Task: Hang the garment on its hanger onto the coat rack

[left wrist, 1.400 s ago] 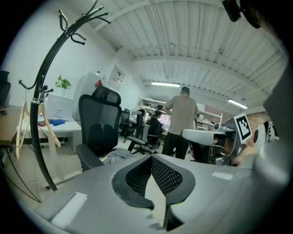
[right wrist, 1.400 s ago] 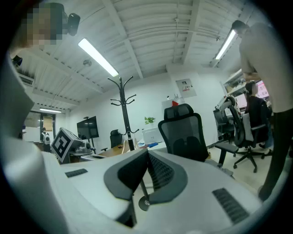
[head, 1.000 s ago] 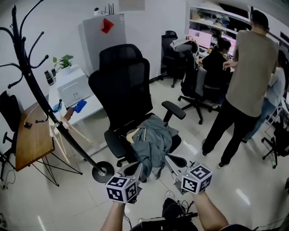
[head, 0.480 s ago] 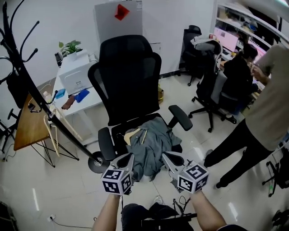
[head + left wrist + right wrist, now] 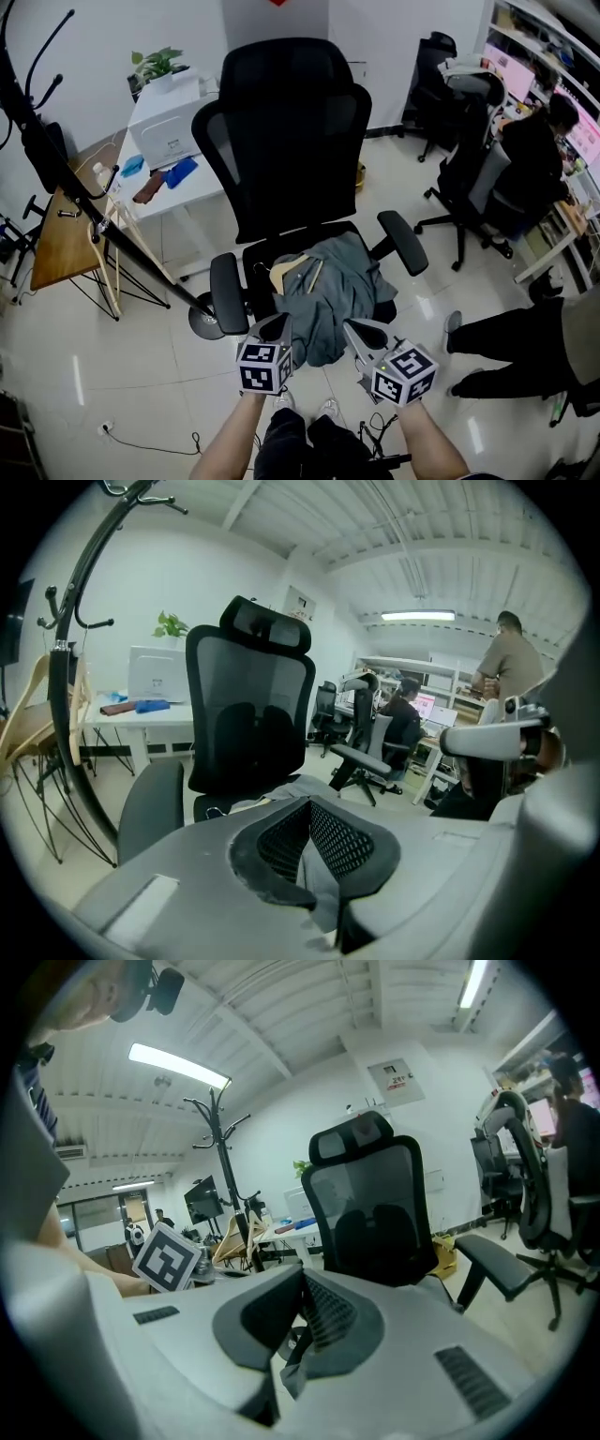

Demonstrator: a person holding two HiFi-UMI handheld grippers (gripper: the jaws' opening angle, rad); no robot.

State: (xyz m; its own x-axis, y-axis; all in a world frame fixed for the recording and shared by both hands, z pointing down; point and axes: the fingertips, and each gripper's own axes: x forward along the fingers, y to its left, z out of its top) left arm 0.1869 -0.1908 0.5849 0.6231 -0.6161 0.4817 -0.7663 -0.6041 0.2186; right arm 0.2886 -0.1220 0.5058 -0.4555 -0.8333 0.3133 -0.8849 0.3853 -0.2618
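A grey-green garment [image 5: 333, 286] lies crumpled on the seat of a black office chair [image 5: 286, 141], with its wooden hanger [image 5: 289, 270] showing at the garment's left. The black coat rack [image 5: 89, 220] leans at the left, its base [image 5: 202, 323] beside the chair. My left gripper [image 5: 281, 325] and right gripper [image 5: 354, 330] hover side by side just in front of the seat, short of the garment. Both are shut with nothing between the jaws. The chair back [image 5: 248, 714] and the rack pole [image 5: 70, 705] show beyond the left gripper [image 5: 311, 808]; the right gripper [image 5: 302, 1283] faces the chair [image 5: 370, 1204].
A wooden hanger [image 5: 105, 267] hangs low on the rack. A white desk with a printer [image 5: 169, 131] and a wooden table [image 5: 64, 248] stand at the left. Other office chairs [image 5: 473, 183], a seated person [image 5: 539, 150] and a standing person's legs [image 5: 516, 337] fill the right.
The head view has swung so that the chair sits nearer the middle and the rack lies farther left. Both grippers stay shut and have edged slightly right, in front of the seat.
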